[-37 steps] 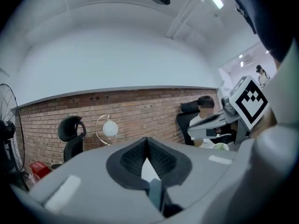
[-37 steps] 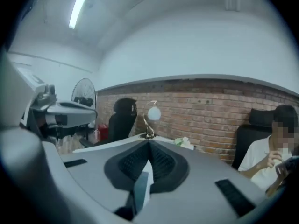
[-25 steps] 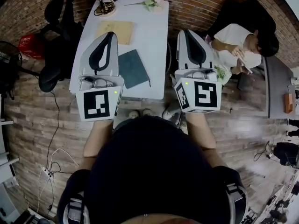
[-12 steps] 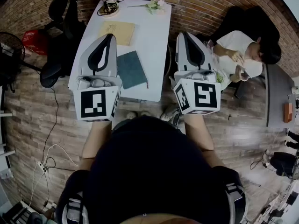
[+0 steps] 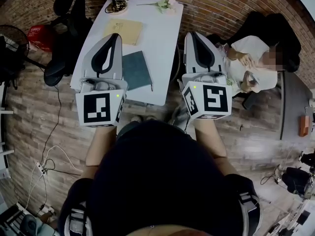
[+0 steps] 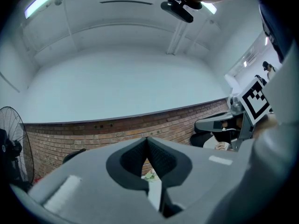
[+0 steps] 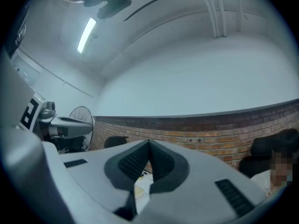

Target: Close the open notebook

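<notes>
White table (image 5: pixel 165 43) against brick wall. Left gripper (image 5: pixel 116 36) and right gripper (image 5: pixel 192 34) are held up side by side over the near edge, pointing forward, jaws closed and empty. Notebook (image 5: pixel 136 70) lies closed by the near edge. Poses match a second ago; notebook unmoved.

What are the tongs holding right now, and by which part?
Nothing. Left tongs and right tongs are both shut with nothing between them; the dark notebook lies on the white table, apart from both.
</notes>
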`<state>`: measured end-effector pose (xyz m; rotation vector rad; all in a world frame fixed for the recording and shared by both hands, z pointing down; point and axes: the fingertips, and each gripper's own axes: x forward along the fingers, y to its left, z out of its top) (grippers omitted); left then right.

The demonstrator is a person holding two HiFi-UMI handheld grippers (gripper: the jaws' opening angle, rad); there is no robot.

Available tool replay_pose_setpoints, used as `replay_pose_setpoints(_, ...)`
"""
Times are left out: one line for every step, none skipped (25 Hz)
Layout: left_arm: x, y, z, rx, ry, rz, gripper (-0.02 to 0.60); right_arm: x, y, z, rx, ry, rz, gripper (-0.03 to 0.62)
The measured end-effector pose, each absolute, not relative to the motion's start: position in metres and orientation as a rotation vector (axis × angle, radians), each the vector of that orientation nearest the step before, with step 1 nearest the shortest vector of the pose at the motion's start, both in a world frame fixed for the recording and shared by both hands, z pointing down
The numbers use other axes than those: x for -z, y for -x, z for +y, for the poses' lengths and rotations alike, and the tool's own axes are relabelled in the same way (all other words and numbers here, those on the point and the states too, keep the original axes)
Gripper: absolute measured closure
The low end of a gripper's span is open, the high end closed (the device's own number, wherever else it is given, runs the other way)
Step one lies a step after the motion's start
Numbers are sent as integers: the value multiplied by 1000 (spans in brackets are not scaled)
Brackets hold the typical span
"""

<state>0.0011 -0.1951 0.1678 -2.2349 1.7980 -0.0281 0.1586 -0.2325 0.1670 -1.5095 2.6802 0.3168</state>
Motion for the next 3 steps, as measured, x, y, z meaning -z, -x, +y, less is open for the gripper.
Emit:
replay_pose_setpoints(-168,-4,-195,29,2232,1800,586,-167,-161,-233,-318,1506,2682,583)
replay_pose_setpoints(-168,-6,-194,30,2230,1802,586,-167,-163,-233,-320,1502,2683,583)
replay_pose_setpoints(-168,-8,-194,31,2228,1804,586,-167,-165,-233,-321,1498,2685,583)
